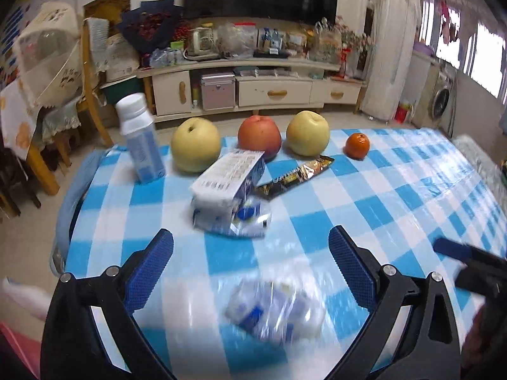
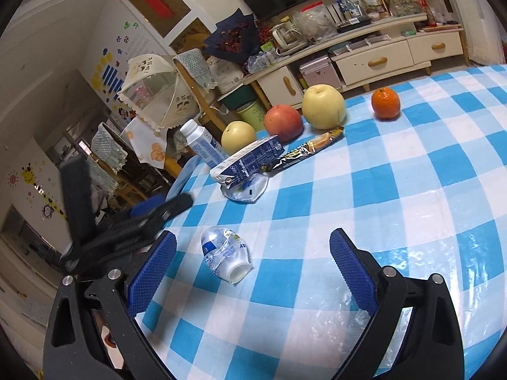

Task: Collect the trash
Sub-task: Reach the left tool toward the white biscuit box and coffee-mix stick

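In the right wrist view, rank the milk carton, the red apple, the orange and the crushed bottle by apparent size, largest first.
1. Milk carton, lying on its side.
2. Crushed bottle, though it lies nearest the camera, which inflates it.
3. Red apple, close to the bottle in apparent size, so I would not rank those two firmly.
4. Orange, clearly smallest.

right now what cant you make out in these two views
- Crushed bottle: motion-blurred in the left wrist view, label unreadable.
- Flattened plastic wrapper: partly covered by the carton lying on it in the right wrist view.
- Where trash goes: no bin identifiable on the table.
- Left gripper and right gripper: both open; handles cut off by the bottom edge.
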### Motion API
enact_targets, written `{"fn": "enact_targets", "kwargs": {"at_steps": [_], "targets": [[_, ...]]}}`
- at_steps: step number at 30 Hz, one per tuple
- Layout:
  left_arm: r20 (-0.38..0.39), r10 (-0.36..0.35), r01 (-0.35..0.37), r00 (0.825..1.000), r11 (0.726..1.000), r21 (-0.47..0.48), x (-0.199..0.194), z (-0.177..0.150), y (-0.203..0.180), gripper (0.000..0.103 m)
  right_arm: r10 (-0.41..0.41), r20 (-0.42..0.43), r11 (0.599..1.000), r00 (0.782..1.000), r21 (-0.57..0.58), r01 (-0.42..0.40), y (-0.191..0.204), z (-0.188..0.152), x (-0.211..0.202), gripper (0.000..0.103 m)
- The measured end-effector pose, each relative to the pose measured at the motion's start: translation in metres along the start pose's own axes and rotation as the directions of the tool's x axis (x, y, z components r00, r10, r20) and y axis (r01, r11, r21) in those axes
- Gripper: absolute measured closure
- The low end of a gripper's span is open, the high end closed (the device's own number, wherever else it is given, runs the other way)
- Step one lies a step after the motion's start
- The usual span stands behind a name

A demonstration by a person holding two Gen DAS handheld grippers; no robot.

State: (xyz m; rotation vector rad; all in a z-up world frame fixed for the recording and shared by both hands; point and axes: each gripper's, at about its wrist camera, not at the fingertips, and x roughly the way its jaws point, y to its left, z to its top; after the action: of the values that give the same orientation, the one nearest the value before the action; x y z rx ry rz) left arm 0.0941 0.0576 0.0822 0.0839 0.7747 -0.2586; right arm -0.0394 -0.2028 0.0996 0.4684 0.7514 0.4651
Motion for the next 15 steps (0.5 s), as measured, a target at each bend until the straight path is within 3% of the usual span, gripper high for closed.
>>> {"fn": "enact_targets", "kwargs": {"at_steps": [6, 12, 15], "targets": [[-0.129, 0.026, -0.021, 0.991, 0.999, 0.039, 0.067, 0.053, -0.004, 0.004, 0.041, -0.015, 0.996, 0.999, 0.083, -0.039, -0.021, 0.0, -0.005, 0.007], [-0.235, 0.113, -0.088, 0.966, 0.99, 0.112, 0.115, 0.07, -0.003, 0.006, 0.066, -0.03, 0.993, 0.997, 0.103, -0.062, -0.03, 0.002, -0.005, 0.007], [-0.272, 0.117, -0.092, 0.955, 0.99, 0.104, 0.128, 0.074, 0.002, 0.025, 0.079, -0.035, 0.99, 0.996, 0.119, -0.074, -0.035, 0.003, -0.006, 0.007]]}}
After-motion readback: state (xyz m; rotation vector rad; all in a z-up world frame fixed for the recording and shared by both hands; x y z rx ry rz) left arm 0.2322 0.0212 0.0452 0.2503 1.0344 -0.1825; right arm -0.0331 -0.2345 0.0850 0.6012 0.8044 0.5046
